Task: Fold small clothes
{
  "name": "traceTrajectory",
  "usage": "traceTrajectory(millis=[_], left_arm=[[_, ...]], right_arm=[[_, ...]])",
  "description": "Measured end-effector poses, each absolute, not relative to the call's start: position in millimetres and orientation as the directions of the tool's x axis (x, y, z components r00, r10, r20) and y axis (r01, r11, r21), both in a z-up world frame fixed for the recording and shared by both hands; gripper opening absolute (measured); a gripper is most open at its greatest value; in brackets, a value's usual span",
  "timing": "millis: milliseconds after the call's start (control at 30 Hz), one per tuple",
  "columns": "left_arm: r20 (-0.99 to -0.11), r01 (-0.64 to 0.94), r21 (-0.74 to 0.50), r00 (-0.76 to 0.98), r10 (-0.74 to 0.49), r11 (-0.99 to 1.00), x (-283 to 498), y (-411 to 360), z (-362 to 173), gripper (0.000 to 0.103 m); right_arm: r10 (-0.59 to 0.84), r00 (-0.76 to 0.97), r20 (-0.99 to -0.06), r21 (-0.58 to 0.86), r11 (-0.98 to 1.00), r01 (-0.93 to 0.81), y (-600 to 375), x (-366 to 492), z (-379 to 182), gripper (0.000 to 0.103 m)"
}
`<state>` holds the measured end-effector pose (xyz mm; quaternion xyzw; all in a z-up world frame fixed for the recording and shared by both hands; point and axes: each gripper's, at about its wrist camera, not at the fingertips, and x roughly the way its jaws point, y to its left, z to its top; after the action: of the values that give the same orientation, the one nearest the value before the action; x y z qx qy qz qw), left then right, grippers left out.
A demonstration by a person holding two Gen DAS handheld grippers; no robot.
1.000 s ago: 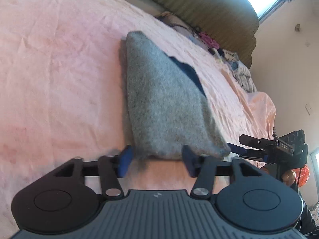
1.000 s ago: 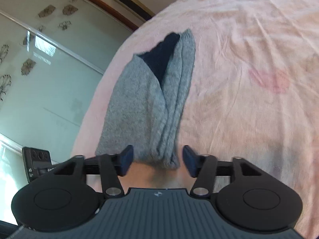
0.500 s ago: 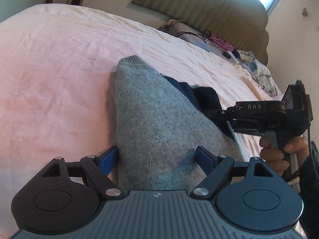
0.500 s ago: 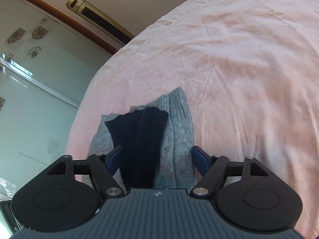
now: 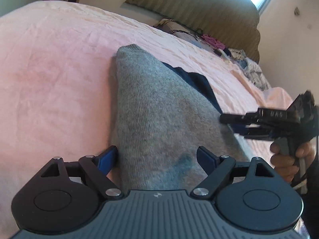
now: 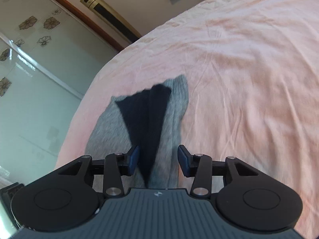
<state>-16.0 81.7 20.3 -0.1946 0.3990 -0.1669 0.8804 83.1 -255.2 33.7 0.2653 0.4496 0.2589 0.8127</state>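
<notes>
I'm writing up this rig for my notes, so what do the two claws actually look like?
Both match: the left claw and right claw have blue finger pads on black linkage arms with silver pivot screws, two round black discs and a ribbed dark grey body bearing a small white logo. Seen from the left camera, the right claw has white lettering and a bare hand on its handle.

Sock near end hidden under claw body.
</notes>
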Motion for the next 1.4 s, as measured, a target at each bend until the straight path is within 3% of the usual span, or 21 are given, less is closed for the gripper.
traceTrajectory(millis=[67, 133, 200, 300, 367, 400, 433, 500, 567, 600, 633, 667, 900, 967, 1033, 1067, 1100, 1200, 1300, 1400], left_arm=[[-0.631, 0.133, -0.487, 0.630, -0.453, 0.863, -17.8, 77.1, 19.2, 0.083], [-0.675, 0.112, -0.421, 0.624, -0.393, 0.900, -14.4, 73.6, 19.8, 0.031], [-0.690, 0.119, -0.417, 0.604, -0.399, 0.901, -11.0, 84.3, 21.2, 0.027], [-0.696, 0.119, -0.413, 0.599, -0.397, 0.903, -15.6, 99.9, 23.5, 0.028], [-0.697, 0.111, -0.439, 0.584, -0.416, 0.891, -24.2, 102.5, 26.2, 0.032], [-0.694, 0.106, -0.473, 0.566, -0.444, 0.875, -28.8, 103.4, 25.3, 0.047], [-0.674, 0.103, -0.518, 0.562, -0.479, 0.849, -34.2, 106.0, 23.7, 0.064], [-0.633, 0.072, -0.600, 0.566, -0.528, 0.797, -41.6, 109.7, 18.4, 0.072], [-0.610, 0.049, -0.639, 0.576, -0.544, 0.768, -42.6, 106.9, 14.0, 0.071], [-0.611, 0.046, -0.636, 0.580, -0.539, 0.770, -40.0, 102.6, 13.4, 0.062], [-0.635, 0.035, -0.617, 0.568, -0.523, 0.787, -36.2, 98.1, 12.3, 0.024], [-0.671, 0.024, -0.594, 0.537, -0.512, 0.804, -31.3, 95.5, 10.1, 0.018], [-0.703, 0.108, -0.459, 0.563, -0.435, 0.882, -37.9, 96.4, 19.3, 0.020], [-0.705, 0.119, -0.367, 0.612, -0.359, 0.923, -52.2, 86.9, 31.8, 0.022], [-0.677, 0.134, -0.251, 0.683, -0.273, 0.959, -73.4, 76.0, 46.5, 0.024], [-0.645, 0.145, -0.196, 0.726, -0.239, 0.970, -82.3, 69.0, 53.0, 0.025], [-0.610, 0.159, -0.150, 0.762, -0.218, 0.976, -87.5, 61.0, 57.6, 0.030], [-0.545, 0.228, -0.045, 0.810, -0.215, 0.973, -79.6, 27.1, 59.5, 0.077], [-0.579, 0.283, -0.006, 0.781, -0.235, 0.959, -58.1, -0.8, 41.8, 0.075], [-0.647, 0.292, -0.023, 0.725, -0.237, 0.956, -46.6, -7.0, 16.6, 0.073]], right_arm=[[0.668, 0.419, -0.614, 0.651, 0.730, -0.209, -246.4, 69.4, 27.2, 0.046], [0.652, 0.417, -0.633, 0.614, 0.751, -0.243, -235.1, 58.6, 22.4, 0.029], [0.641, 0.429, -0.637, 0.591, 0.763, -0.263, -236.4, 54.7, 24.8, 0.021], [0.651, 0.433, -0.623, 0.617, 0.750, -0.240, -254.4, 54.0, 24.1, 0.018], [0.655, 0.446, -0.610, 0.627, 0.743, -0.233, -257.5, 45.6, 26.0, 0.024], [0.655, 0.447, -0.610, 0.632, 0.742, -0.225, -257.7, 40.9, 27.8, 0.040], [0.656, 0.442, -0.611, 0.634, 0.741, -0.224, -257.9, 34.6, 29.7, 0.048], [0.685, 0.420, -0.595, 0.654, 0.717, -0.242, -260.8, 18.7, 32.1, 0.052], [0.718, 0.374, -0.587, 0.691, 0.685, -0.230, -260.4, 7.2, 26.0, 0.051], [0.721, 0.348, -0.599, 0.688, 0.686, -0.235, -256.1, 3.5, 21.9, 0.038], [0.708, 0.341, -0.618, 0.673, 0.701, -0.236, -251.6, 0.9, 17.9, 0.022], [0.708, 0.350, -0.614, 0.666, 0.702, -0.252, -248.8, -2.6, 17.1, 0.022], [0.665, 0.376, -0.645, 0.567, 0.747, -0.347, -249.8, -9.9, 23.5, 0.014], [0.651, 0.394, -0.649, 0.556, 0.759, -0.338, -246.6, -12.8, 26.9, 0.020], [0.611, 0.449, -0.652, 0.525, 0.791, -0.314, -248.1, -19.8, 38.7, 0.036], [0.582, 0.506, -0.637, 0.505, 0.811, -0.296, -251.8, -24.2, 48.3, 0.036], [0.571, 0.549, -0.610, 0.505, 0.814, -0.286, -255.5, -26.2, 57.4, 0.036], [0.579, 0.615, -0.535, 0.529, 0.797, -0.291, -249.1, -13.0, 79.0, 0.039], [0.594, 0.594, -0.543, 0.484, 0.799, -0.357, -207.9, 19.4, 83.1, 0.062], [0.577, 0.538, -0.615, 0.445, 0.817, -0.367, -169.5, 55.3, 69.6, 0.064]])
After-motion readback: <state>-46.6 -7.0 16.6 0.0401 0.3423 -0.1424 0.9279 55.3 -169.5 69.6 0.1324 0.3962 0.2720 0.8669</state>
